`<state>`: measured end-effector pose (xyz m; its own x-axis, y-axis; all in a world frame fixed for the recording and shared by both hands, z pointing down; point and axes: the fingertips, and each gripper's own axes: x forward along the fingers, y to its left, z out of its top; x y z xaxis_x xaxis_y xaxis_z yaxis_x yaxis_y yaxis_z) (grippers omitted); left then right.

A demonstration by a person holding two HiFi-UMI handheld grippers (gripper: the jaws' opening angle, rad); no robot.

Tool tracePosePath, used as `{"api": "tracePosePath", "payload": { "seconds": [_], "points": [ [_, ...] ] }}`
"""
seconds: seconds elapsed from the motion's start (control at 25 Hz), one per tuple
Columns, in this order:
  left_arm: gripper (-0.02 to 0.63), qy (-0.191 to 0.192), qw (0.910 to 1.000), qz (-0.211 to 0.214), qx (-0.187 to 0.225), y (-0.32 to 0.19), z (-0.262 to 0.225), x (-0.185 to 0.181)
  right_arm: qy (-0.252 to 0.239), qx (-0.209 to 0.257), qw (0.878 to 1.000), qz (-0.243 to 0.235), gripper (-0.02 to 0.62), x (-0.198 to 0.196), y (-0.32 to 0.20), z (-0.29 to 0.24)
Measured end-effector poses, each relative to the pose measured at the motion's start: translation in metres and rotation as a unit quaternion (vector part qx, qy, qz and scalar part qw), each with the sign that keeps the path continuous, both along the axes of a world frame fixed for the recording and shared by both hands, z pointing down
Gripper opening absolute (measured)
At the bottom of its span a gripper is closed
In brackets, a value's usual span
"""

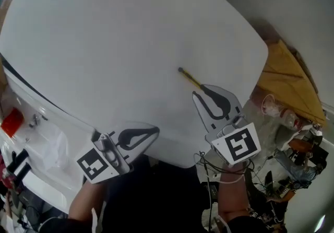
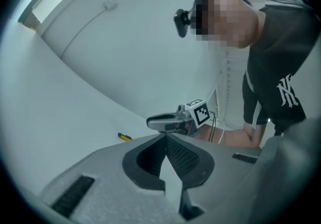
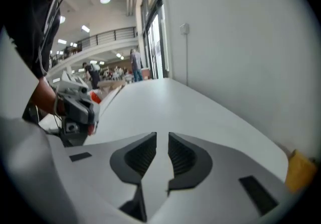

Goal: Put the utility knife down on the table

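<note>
Knife (image 1: 188, 77) lies flat on the tabletop (image 1: 104, 44), just ahead of the right tool (image 1: 201, 90), clear of its tips. Right jaws are slightly apart and empty, probably a let-go stance. Left tool (image 1: 156, 131) is closed on nothing, idle alongside.

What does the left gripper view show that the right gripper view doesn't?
Only the left gripper view shows the yellow utility knife lying on the white table, with the right gripper near it. Only the right gripper view shows the left gripper and a bright hall with distant people. Both show that table and their own jaws with nothing between them.
</note>
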<state>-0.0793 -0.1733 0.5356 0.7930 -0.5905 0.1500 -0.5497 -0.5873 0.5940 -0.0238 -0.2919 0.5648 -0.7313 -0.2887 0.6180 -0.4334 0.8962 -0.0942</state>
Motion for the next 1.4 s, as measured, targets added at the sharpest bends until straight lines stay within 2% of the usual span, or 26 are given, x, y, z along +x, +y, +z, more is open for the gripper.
{"api": "tracePosePath", "payload": {
  "seconds": [0.08,0.12,0.2,0.24,0.32,0.44,0.6,0.72,0.8,0.88,0.92,1.0,1.04,1.08,1.12,1.2,1.28,1.36,1.4],
  "points": [
    [0.005,0.033,0.9994,0.001,0.013,-0.003,-0.018,-0.014,-0.094,-0.043,0.993,0.054,0.053,0.001,0.012,-0.033],
    [0.005,0.044,0.9988,0.007,0.018,-0.002,-0.030,-0.018,-0.145,-0.068,0.984,0.078,0.047,0.004,0.023,-0.055],
    [0.005,0.044,0.9984,0.031,0.019,0.007,-0.058,-0.013,-0.231,-0.100,0.962,0.109,0.028,0.019,0.051,-0.104],
    [0.005,0.034,0.9983,0.044,0.019,0.011,-0.072,-0.007,-0.257,-0.107,0.954,0.114,0.021,0.028,0.066,-0.126],
    [0.005,0.013,0.9976,0.063,0.024,0.024,-0.097,0.006,-0.282,-0.111,0.947,0.103,0.017,0.044,0.103,-0.163],
    [0.005,0.018,0.9966,0.068,0.043,0.049,-0.151,0.028,-0.303,-0.092,0.947,0.055,0.017,0.059,0.163,-0.218],
    [0.005,0.016,0.9907,0.066,0.118,0.078,-0.232,0.062,-0.318,-0.006,0.948,0.012,0.015,0.077,0.217,-0.279],
    [0.005,-0.006,0.9824,0.060,0.177,0.114,-0.286,0.089,-0.341,0.041,0.939,0.012,0.017,0.101,0.254,-0.311],
    [0.005,-0.026,0.9771,0.064,0.201,0.144,-0.315,0.107,-0.387,0.057,0.920,0.015,0.017,0.119,0.284,-0.333],
    [0.005,-0.044,0.9719,0.071,0.220,0.175,-0.337,0.121,-0.446,0.052,0.894,0.008,0.017,0.133,0.318,-0.349],
    [0.005,-0.040,0.9719,0.071,0.221,0.192,-0.345,0.125,-0.474,0.039,0.880,-0.001,0.017,0.135,0.336,-0.353],
    [0.005,-0.001,0.9767,0.064,0.205,0.222,-0.361,0.125,-0.518,0.000,0.855,-0.024,0.017,0.130,0.369,-0.350],
    [0.005,0.021,0.9778,0.057,0.201,0.234,-0.370,0.121,-0.527,-0.015,0.849,-0.037,0.017,0.123,0.384,-0.347],
    [0.005,0.033,0.9770,0.049,0.205,0.246,-0.377,0.116,-0.524,-0.020,0.850,-0.048,0.017,0.115,0.398,-0.344],
    [0.005,0.029,0.9749,0.046,0.216,0.258,-0.380,0.113,-0.514,-0.017,0.856,-0.056,0.017,0.108,0.412,-0.343],
    [0.005,-0.009,0.9674,0.060,0.246,0.280,-0.374,0.108,-0.496,-0.004,0.866,-0.064,0.017,0.099,0.438,-0.345],
    [0.005,-0.036,0.9587,0.084,0.269,0.298,-0.362,0.103,-0.495,0.002,0.867,-0.062,0.017,0.095,0.461,-0.353],
    [0.005,-0.036,0.9564,0.102,0.271,0.313,-0.351,0.098,-0.490,0.007,0.870,-0.049,0.009,0.091,0.480,-0.360],
    [0.005,-0.028,0.9568,0.109,0.268,0.322,-0.349,0.095,-0.479,0.012,0.877,-0.036,0.006,0.088,0.487,-0.361]
  ]
}}
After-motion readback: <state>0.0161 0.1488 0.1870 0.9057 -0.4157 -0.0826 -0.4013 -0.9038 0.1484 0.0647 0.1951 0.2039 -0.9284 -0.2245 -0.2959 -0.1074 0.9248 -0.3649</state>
